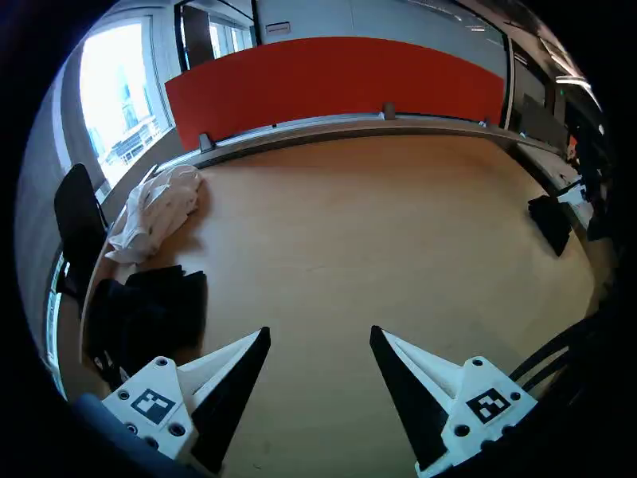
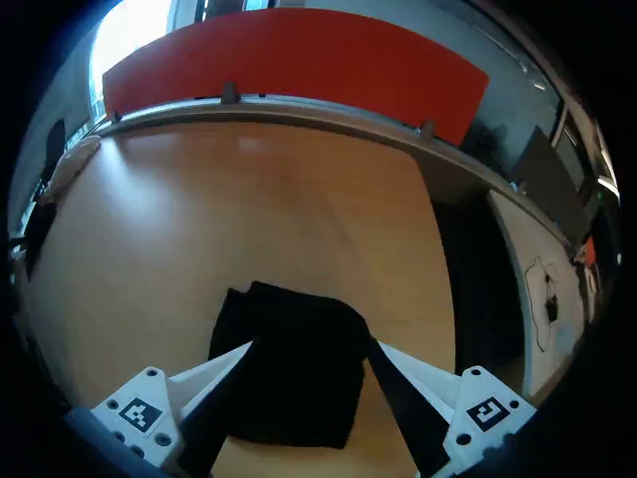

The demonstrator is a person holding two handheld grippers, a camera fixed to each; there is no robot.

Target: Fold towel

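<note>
A folded black towel (image 2: 291, 362) lies flat on the wooden table (image 2: 239, 207), close in front of me. My right gripper (image 2: 312, 344) is open, with one finger on each side of the towel and neither pressing on it. Over bare wood, my left gripper (image 1: 318, 338) stands open with nothing between its fingers. A crumpled white towel (image 1: 159, 209) lies at the table's far left corner. A heap of black towels (image 1: 151, 319) sits in front of the white towel, just left of my left finger. A dark folded cloth (image 1: 551, 221) lies at the table's right edge.
A red partition (image 1: 334, 80) on a grey rail closes the table's far edge. A black chair (image 1: 78, 223) stands off the left side by bright windows. In the right gripper view the table ends at the right, with a dark gap (image 2: 478, 279) and another desk beyond.
</note>
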